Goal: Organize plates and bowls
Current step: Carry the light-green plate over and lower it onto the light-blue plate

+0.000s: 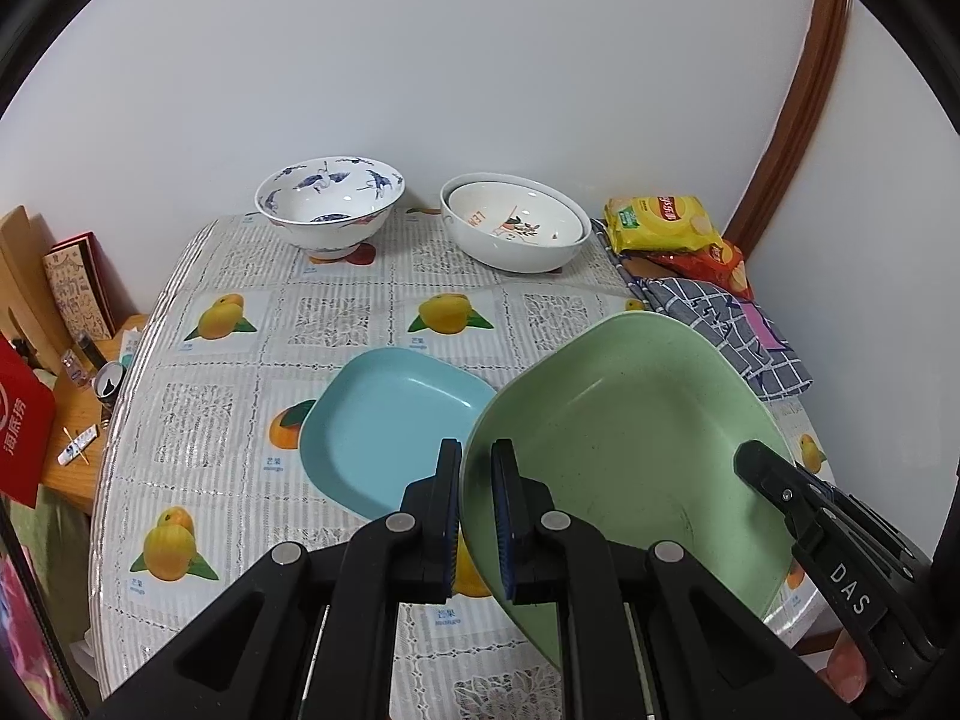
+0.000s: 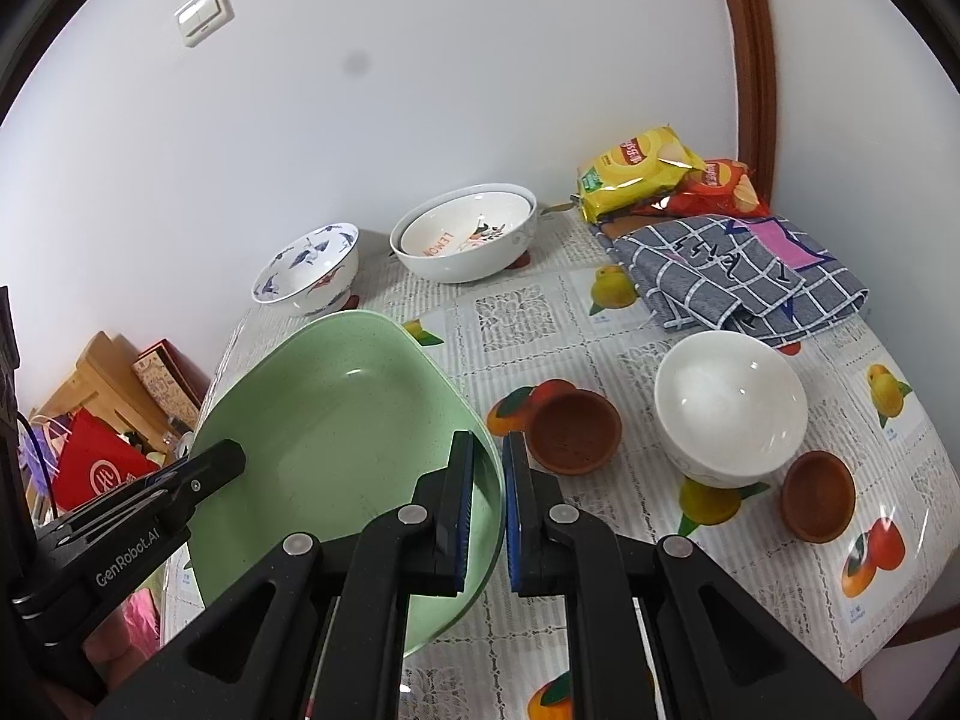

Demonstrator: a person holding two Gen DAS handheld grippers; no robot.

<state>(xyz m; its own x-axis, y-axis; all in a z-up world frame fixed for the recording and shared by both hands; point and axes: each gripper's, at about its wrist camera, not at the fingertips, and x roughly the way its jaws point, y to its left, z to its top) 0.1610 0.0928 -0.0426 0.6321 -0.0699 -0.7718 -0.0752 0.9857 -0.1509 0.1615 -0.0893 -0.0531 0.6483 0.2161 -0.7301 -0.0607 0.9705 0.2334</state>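
Left-wrist view shows both grippers, left gripper [image 1: 477,516] and right gripper [image 2: 487,510], pinching opposite rims of the square pale-green plastic plate [image 1: 630,450]; uneven pulling could slip it.

Left gripper [image 1: 476,468], right gripper [image 2: 487,462]: both clamped, angled down.

2 plates [image 1: 636,420], 4 bowls [image 2: 729,408], 2 clay cups [image 2: 573,429], 2 snack bags [image 2: 636,171]

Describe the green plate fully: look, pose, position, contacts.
The green plate is a pale, faintly speckled, matte, plastic-looking dish, squarish with rounded corners, a raised rim and a shallow well. It is empty, tilted and held above the tablecloth. The left gripper and the right gripper each pinch opposite rims. In the left view it overlaps the blue plate.
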